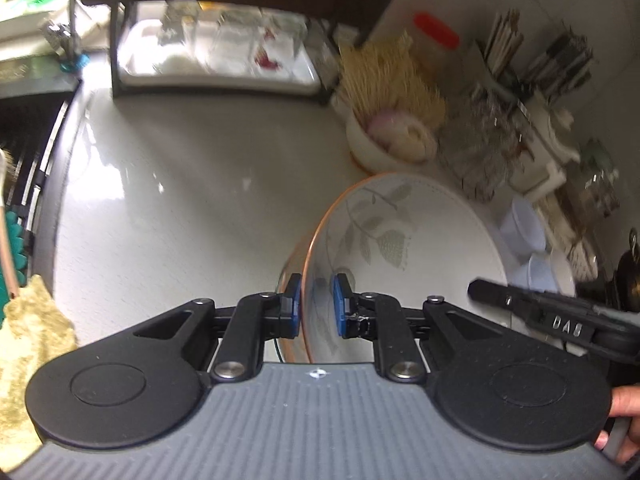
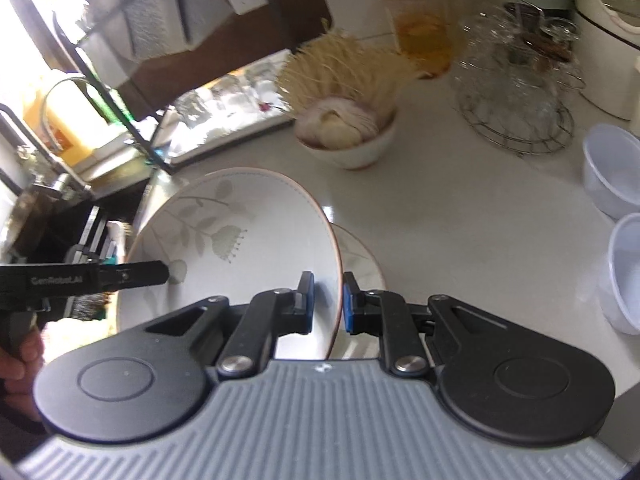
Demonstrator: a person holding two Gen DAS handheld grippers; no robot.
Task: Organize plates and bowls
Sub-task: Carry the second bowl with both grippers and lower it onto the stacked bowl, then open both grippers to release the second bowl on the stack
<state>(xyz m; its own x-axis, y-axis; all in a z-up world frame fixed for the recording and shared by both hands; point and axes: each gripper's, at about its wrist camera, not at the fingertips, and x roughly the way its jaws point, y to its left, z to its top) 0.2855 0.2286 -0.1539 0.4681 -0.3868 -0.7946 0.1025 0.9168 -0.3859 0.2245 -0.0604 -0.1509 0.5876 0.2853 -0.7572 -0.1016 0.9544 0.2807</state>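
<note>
A large white bowl with a leaf pattern and an orange rim [image 1: 420, 236] is held tilted above the white counter. My left gripper [image 1: 316, 304] is shut on its left rim, one pad on each side. My right gripper [image 2: 328, 304] is shut on the opposite rim of the same bowl [image 2: 240, 236]. Each gripper shows in the other's view: the right one [image 1: 560, 316] at the right, the left one [image 2: 100, 276] at the left. A second patterned dish [image 2: 360, 260] lies on the counter under the bowl.
A small bowl with garlic and straw [image 2: 348, 136] stands behind. Clear plastic cups [image 2: 616, 176] stand at the right, a wire rack of glassware [image 2: 516, 92] and a red-lidded jar [image 2: 420, 20] beyond. A black dish rack with a white tray [image 1: 216, 52] is at the back left, next to the sink [image 1: 24, 128].
</note>
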